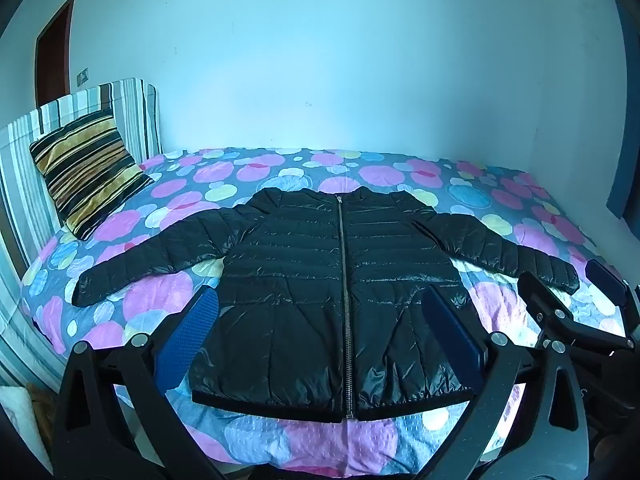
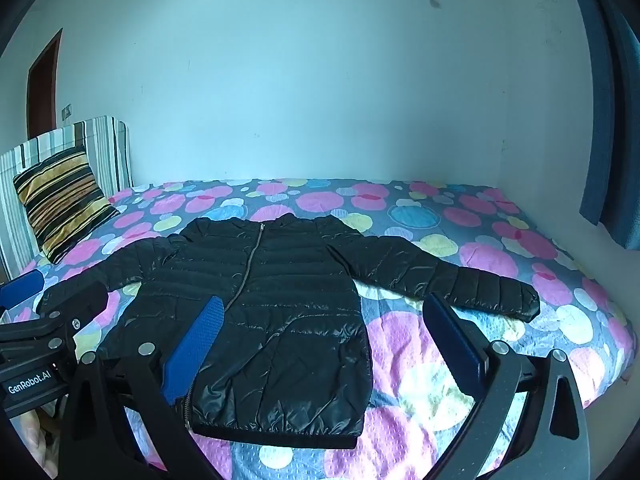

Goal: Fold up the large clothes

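Observation:
A shiny black puffer jacket (image 1: 312, 280) lies flat and zipped on the bed, front up, both sleeves spread out sideways; it also fills the middle of the right wrist view (image 2: 272, 300). My left gripper (image 1: 320, 320) hovers open above the jacket's lower body, blue pads wide apart, holding nothing. My right gripper (image 2: 324, 332) is open too, over the jacket's right hem side and the bedspread. The right gripper (image 1: 576, 288) also shows at the right of the left wrist view near the sleeve cuff. In the right wrist view, the left gripper (image 2: 56, 292) shows at the left edge.
The bed (image 1: 160, 304) has a bedspread with pink, blue and yellow circles. A striped cushion (image 1: 86, 172) leans on a striped headboard (image 1: 132, 112) at the left. A pale wall runs behind the bed; a blue curtain (image 2: 604, 120) hangs at the right, a door (image 1: 54, 48) at the far left.

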